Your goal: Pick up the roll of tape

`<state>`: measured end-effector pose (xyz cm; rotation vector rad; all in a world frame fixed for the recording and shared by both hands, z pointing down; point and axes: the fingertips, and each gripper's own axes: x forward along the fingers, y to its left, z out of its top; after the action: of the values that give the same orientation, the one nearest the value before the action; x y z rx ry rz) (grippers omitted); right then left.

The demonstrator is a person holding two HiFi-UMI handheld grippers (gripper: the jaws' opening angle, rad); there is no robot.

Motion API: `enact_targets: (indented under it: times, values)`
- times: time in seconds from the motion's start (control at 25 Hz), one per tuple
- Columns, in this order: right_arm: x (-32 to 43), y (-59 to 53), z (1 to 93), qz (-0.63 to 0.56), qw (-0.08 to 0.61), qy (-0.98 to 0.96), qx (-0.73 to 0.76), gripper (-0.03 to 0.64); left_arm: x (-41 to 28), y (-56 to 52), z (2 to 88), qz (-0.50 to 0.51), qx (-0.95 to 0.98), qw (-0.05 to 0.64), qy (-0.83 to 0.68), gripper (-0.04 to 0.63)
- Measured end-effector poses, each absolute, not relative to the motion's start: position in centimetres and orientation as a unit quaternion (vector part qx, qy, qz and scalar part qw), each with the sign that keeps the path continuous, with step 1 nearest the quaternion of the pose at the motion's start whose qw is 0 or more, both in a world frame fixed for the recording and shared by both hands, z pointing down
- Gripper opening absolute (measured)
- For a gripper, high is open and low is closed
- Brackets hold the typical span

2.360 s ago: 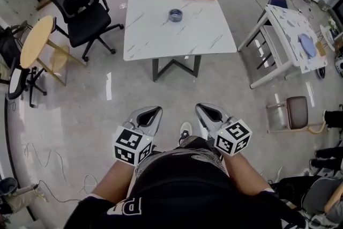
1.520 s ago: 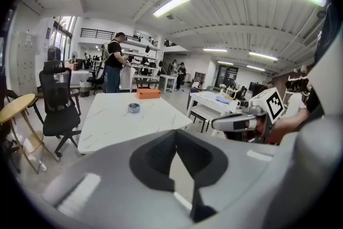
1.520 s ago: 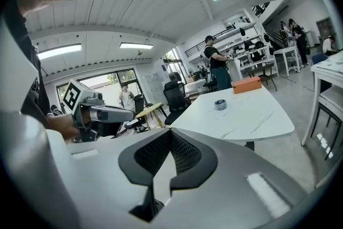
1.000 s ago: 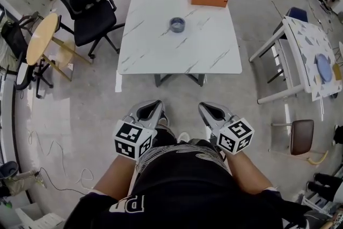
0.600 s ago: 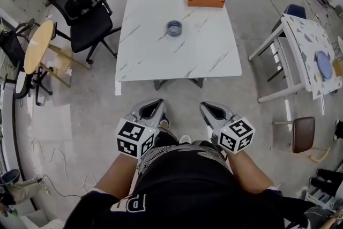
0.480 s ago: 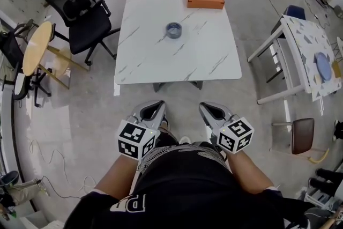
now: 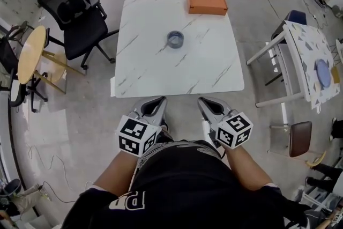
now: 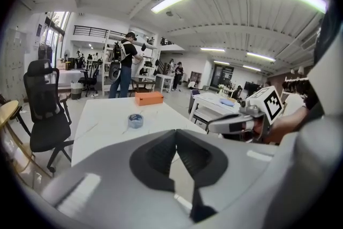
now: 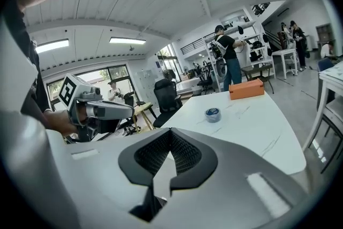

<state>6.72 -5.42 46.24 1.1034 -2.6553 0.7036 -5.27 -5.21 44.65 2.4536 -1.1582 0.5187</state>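
Observation:
The roll of tape (image 7: 174, 38) is a small grey-blue ring lying flat near the middle of the white marble table (image 7: 214, 69). It also shows as the tape (image 8: 135, 120) in the left gripper view and the tape (image 9: 213, 114) in the right gripper view. My left gripper (image 7: 158, 100) and right gripper (image 7: 202, 100) hang side by side in front of my body, just short of the table's near edge and well away from the tape. Both are shut with nothing in them. In each gripper view the jaws meet at the tip.
An orange box (image 7: 207, 3) lies at the table's far edge. A black office chair (image 7: 75, 8) and a round wooden table (image 7: 32, 51) stand to the left. A white side table (image 7: 308, 56) and a brown stool (image 7: 292, 139) stand to the right. A person (image 8: 126, 64) stands beyond the table.
The table has come closer to me and its near edge now lies just ahead of the grippers. Both grippers have stayed shut and level in front of my body.

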Motion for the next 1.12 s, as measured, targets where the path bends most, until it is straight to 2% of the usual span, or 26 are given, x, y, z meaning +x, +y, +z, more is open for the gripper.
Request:
enact_targets:
  times: [1.12]
  values:
    - [0.2,-20.7,45.8,0.245,0.089,-0.840,0.476,-0.005,-11.2,-22.6,45.7,0.211,0.920,0.156,-0.290,0.060]
